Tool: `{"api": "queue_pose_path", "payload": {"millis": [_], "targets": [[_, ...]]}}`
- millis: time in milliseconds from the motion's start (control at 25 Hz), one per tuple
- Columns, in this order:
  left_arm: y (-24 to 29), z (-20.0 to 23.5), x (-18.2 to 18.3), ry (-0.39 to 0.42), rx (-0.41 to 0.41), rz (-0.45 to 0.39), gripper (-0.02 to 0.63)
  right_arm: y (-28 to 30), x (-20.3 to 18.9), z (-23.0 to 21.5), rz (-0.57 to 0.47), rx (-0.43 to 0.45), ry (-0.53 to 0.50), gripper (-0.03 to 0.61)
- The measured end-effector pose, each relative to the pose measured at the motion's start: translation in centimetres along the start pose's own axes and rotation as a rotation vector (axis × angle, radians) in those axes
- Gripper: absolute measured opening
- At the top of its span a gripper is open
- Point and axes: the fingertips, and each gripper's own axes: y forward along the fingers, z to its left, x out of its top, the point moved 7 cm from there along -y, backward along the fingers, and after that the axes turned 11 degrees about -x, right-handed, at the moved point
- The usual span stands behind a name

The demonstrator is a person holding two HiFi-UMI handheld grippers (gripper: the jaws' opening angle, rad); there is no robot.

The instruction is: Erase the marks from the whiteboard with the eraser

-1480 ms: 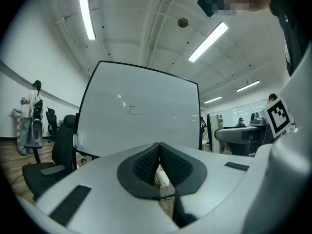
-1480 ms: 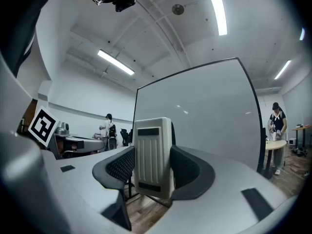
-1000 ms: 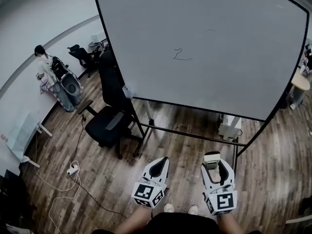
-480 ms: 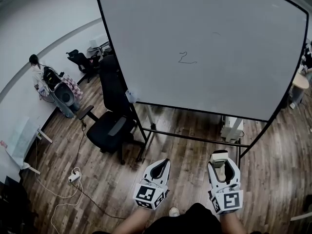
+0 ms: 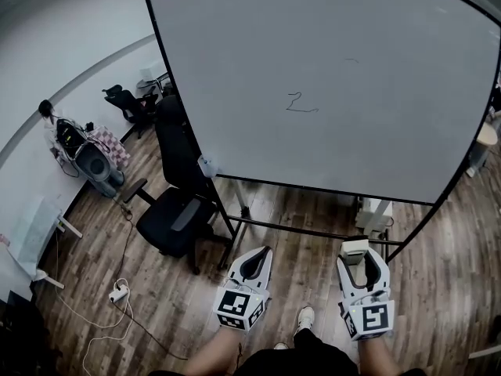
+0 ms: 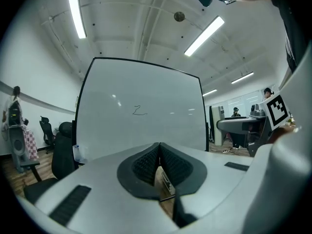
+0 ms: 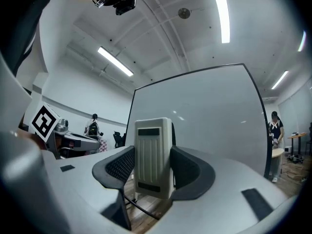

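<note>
Seemingly idle, the left tongs are hanging pressed together on nothing. Ahead, the whiteboard is carrying a small mark, well apart from the right tongs, which are pinching the eraser upright, likely presenting it for wiping.

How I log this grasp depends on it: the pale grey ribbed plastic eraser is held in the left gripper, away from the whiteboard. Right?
No: the right gripper holds the pale grey ribbed plastic eraser, as the right gripper view shows; it is away from the whiteboard.
</note>
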Motion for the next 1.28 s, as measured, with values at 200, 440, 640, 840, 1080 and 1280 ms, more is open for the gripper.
{"api": "queue_pose_path", "payload": {"millis": [200,440,640,840,1080,1280], "targets": [[3.5,1.9,0.9,-0.008,-0.029,-0.025,0.020,4.3,0.9,-1.1,-0.051,0.004,-0.029,0.253],[8.4,4.2,1.4,-0.002,-0.017,0.007,0.020,9.4,0.7,-3.3,-0.046,0.019,-0.029,0.253],[11.9,5.7,2.2,0.003,-0.007,-0.001,0.020,12.7,0.5,-5.5,-0.048,0.021,-0.039,0.253],[15.3,6.4,2.3,0.003,-0.013,-0.007,0.020,15.4,0.0,-7.5,-0.048,0.028,-0.045,0.253],[19.1,6.4,2.3,0.062,-0.003,0.009,0.020,18.1,-0.6,-9.6,-0.043,0.024,-0.027,0.255],[21.6,7.0,2.7,0.053,-0.043,-0.006,0.020,20.5,-0.9,-10.5,-0.042,0.010,-0.022,0.255]]}}
